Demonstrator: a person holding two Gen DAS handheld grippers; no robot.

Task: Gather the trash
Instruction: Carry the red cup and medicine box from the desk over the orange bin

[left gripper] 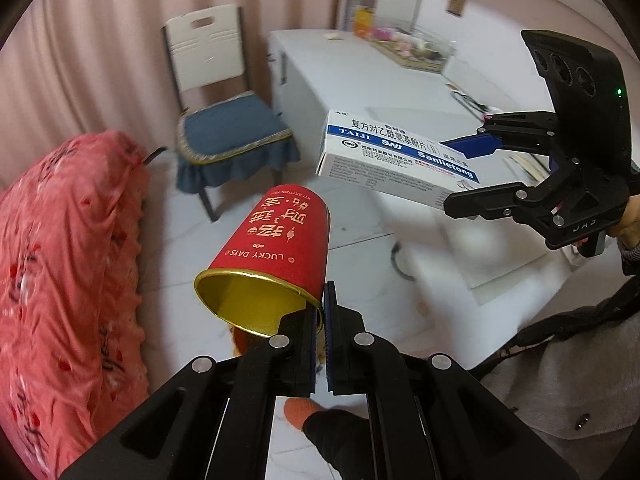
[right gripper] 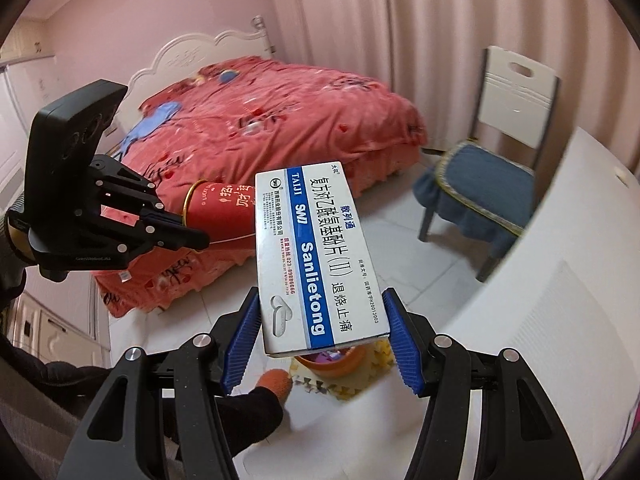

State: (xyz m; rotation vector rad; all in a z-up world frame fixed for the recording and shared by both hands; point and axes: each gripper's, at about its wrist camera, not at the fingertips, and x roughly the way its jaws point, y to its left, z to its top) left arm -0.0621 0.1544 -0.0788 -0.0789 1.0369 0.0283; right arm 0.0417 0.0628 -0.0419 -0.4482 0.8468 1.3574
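Note:
A red paper cup (left gripper: 272,248) with a gold inside hangs in the air, mouth towards the camera. My left gripper (left gripper: 322,308) is shut on its rim wall. In the right wrist view the cup (right gripper: 224,208) and the left gripper (right gripper: 192,226) show at the left. A white and blue medicine box (right gripper: 316,256) sits crosswise between the blue pads of my right gripper (right gripper: 320,300), which is shut on its sides. The left wrist view shows that box (left gripper: 396,156) and the right gripper (left gripper: 454,176) at the right. An orange bin (right gripper: 348,362) with scraps in it stands on the floor below the box, mostly hidden.
A bed (right gripper: 280,128) with a red cover fills the left. A white chair (left gripper: 224,120) with a blue cushion stands by the curtain. A white desk (left gripper: 360,76) runs along the right. A person's foot in an orange sock (right gripper: 276,384) rests beside the bin.

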